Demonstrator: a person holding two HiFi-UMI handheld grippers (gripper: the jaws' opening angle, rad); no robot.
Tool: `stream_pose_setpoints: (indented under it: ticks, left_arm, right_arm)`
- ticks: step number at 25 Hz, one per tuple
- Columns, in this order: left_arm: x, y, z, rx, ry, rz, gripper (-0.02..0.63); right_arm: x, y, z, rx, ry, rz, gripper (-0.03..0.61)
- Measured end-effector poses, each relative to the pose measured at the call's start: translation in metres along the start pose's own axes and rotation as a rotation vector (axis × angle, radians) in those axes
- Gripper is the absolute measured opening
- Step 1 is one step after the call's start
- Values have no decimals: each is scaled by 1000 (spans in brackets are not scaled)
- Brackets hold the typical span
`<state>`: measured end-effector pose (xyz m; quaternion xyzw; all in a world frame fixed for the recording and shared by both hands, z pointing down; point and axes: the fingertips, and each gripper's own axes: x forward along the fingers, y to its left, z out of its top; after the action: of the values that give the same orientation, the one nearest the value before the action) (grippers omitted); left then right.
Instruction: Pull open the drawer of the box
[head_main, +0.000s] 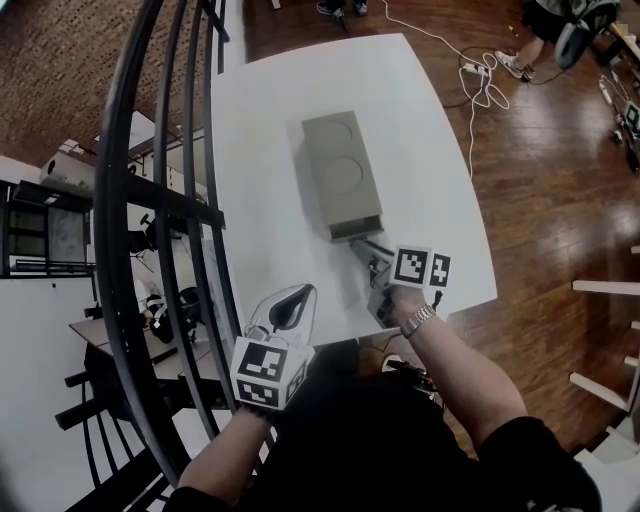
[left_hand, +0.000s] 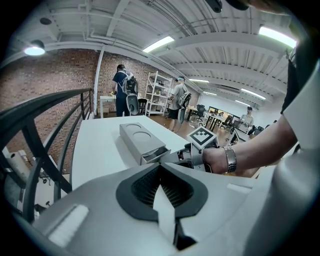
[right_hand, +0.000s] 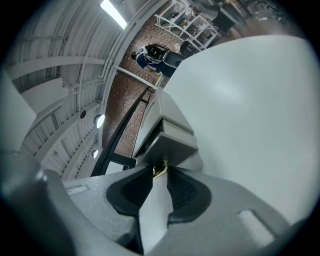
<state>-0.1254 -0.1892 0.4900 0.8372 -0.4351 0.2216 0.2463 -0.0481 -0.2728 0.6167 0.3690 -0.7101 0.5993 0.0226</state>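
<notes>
A grey box (head_main: 340, 170) with two round hollows in its top lies on the white table (head_main: 270, 120). Its drawer (head_main: 355, 228) stands out a little from the near end and also shows in the left gripper view (left_hand: 154, 155). My right gripper (head_main: 358, 245) reaches to the drawer front (right_hand: 172, 142), its jaws closed on a small yellowish pull tab (right_hand: 160, 170). My left gripper (head_main: 300, 292) hovers over the table's near left edge, away from the box. Its fingertips meet (left_hand: 161, 167) with nothing between them.
A black metal railing (head_main: 150, 200) runs along the table's left side. White cables and a power strip (head_main: 475, 72) lie on the wooden floor at the right. People stand by shelves (left_hand: 125, 92) beyond the table's far end.
</notes>
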Motion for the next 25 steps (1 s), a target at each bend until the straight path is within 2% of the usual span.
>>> stream_pose_setpoints:
  ticks: [25]
  left_arm:
    - [-47, -56, -30, 15, -40, 60, 15]
  right_arm:
    - [-50, -8, -66, -2, 28, 19, 78]
